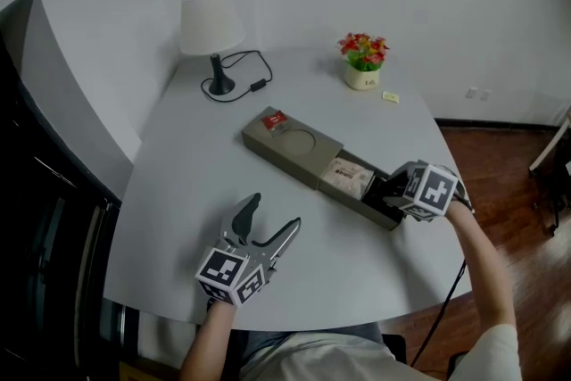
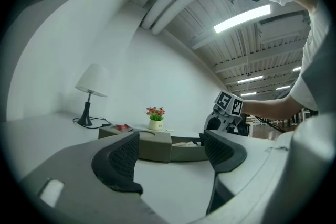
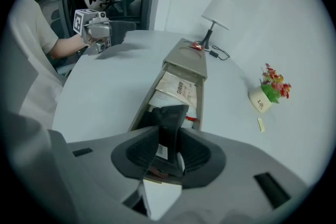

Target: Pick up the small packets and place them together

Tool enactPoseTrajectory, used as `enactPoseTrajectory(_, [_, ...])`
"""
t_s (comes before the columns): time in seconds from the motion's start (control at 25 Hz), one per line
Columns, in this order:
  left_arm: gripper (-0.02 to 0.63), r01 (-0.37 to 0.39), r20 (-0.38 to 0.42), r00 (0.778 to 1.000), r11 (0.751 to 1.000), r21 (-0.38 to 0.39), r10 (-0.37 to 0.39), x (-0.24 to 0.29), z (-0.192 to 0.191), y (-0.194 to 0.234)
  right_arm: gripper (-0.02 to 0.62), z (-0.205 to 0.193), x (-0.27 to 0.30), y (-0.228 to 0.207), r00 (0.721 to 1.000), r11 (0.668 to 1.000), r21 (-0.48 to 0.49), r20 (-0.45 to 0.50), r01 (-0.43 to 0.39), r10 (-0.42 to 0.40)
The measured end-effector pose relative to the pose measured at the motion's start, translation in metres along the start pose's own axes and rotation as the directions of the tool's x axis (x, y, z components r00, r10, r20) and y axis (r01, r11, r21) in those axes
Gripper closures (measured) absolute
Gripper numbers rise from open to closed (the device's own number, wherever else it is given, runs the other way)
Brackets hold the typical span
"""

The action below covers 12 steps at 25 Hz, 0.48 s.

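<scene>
A long olive box (image 1: 287, 141) lies across the white table (image 1: 187, 183), its drawer (image 1: 385, 214) pulled out to the right. In the drawer lie a white printed packet (image 1: 348, 177) (image 3: 178, 89) and other small packets. My right gripper (image 1: 385, 192) (image 3: 169, 149) points down into the drawer's near end and is shut on a dark packet (image 3: 170, 120) standing upright between its pads. A red packet (image 1: 274, 118) (image 3: 196, 46) sits on the box top. A small yellow packet (image 1: 390, 97) (image 3: 260, 124) lies near the flower pot. My left gripper (image 1: 275, 211) (image 2: 170, 157) hovers level near the front edge, open and empty.
A white table lamp (image 1: 211, 27) with a black cord (image 1: 250, 71) stands at the back left. A flower pot (image 1: 363, 62) stands at the back right. The table's rounded edge drops to wooden floor (image 1: 508, 174) on the right and dark furniture (image 1: 36, 219) on the left.
</scene>
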State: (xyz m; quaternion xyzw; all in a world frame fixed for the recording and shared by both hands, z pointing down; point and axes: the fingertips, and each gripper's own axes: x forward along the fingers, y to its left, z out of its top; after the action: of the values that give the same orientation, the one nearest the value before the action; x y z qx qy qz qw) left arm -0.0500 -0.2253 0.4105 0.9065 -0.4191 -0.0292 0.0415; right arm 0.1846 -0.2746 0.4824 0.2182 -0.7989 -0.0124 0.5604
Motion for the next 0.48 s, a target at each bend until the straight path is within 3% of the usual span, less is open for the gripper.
enactPoseTrajectory(0.16, [0.225, 0.002, 0.003, 1.0, 1.0, -0.004, -0.002, 0.0, 0.002, -0.001, 0.537, 0.016, -0.02, -0.009, 0.997, 0.998, -0.007, 0.045, 0.056, -0.055])
enactPoseTrajectory(0.32, [0.225, -0.001, 0.006, 1.0, 1.0, 0.004, 0.001, -0.002, 0.004, 0.001, 0.548, 0.046, -0.037, -0.023, 0.981, 0.99, 0.008, 0.136, 0.138, -0.138])
enactPoseTrajectory(0.48, [0.225, -0.01, 0.014, 1.0, 1.0, 0.002, 0.01, -0.006, 0.006, 0.003, 0.549, 0.085, -0.054, -0.048, 0.925, 0.957, 0.036, 0.248, 0.288, -0.288])
